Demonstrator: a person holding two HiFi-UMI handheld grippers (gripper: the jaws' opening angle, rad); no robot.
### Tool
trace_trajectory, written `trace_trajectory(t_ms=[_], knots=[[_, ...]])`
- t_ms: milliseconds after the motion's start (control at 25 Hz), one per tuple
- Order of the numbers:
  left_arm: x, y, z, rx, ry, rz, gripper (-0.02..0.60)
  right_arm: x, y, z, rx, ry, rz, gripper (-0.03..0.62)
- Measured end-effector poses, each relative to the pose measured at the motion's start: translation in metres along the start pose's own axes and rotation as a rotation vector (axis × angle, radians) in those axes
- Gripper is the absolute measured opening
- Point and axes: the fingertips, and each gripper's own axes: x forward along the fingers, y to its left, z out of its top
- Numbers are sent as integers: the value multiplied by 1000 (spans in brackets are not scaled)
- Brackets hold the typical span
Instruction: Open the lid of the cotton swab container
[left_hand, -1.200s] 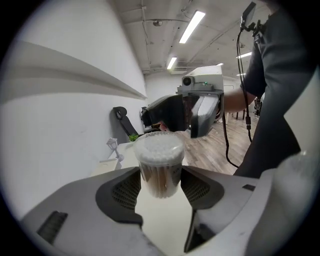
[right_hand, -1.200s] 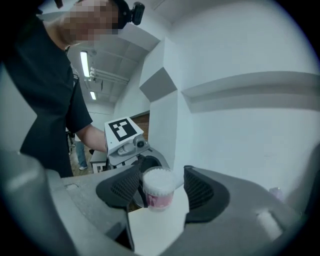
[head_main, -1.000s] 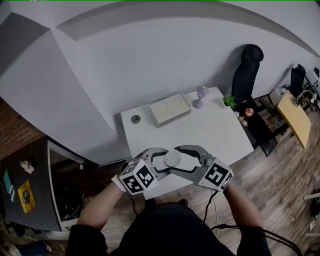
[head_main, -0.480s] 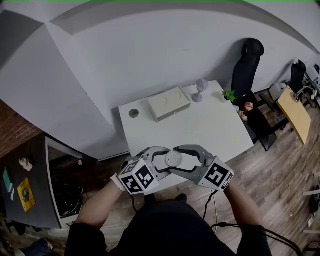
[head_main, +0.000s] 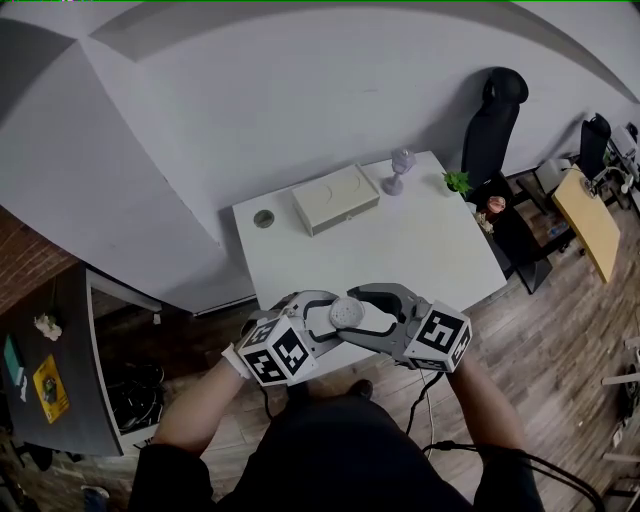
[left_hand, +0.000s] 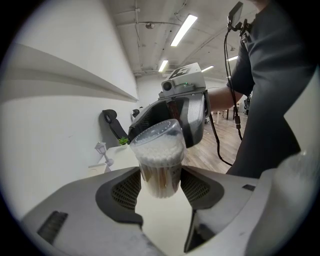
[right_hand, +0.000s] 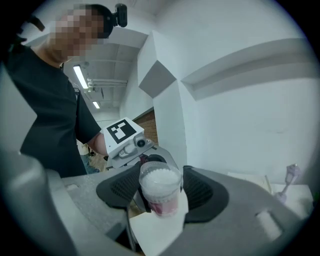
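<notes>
Pinching the clear cylindrical swab container (left_hand: 160, 172) in ribbed jaws, the left gripper (left_hand: 161, 190) meets the right gripper (right_hand: 160, 192) clamping its lid (left_hand: 156, 132).

We see the cotton swab container (left_hand: 159, 172) as a small clear round tub packed with swabs standing on end, white tips uppermost, with a pink label showing in the right gripper view. It sits upright in the lower middle of the head view, clamped round its body by the left gripper (left_hand: 160, 186) jaws. Its clear lid (left_hand: 156, 136) is tilted, and the right gripper (right_hand: 159, 192) jaws press on it.
</notes>
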Motion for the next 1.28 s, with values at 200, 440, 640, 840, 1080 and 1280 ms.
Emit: trace_trajectory(t_ms=[200,440,640,840,1080,1280], knots=[[1,1,-5,-14,5,-1,244,-9,-13,19,19,-87,-55,264],[4,-4,-11,-27,9,-4,244,-22,-39,32,99,-208,-180,259],[6,-7,-14,-37,7,-9,244,-26,-52,37,143,-262,-227,252],[7,-9,-15,-26,7,-13,244,-23,-64,34,172,-269,-251,237],[12,-20,-13,-18,-12,-27,244,-16,-83,16,228,-256,-286,215],[12,-24,-11,-30,-33,-33,244,-4,-91,-2,263,-220,-299,209]])
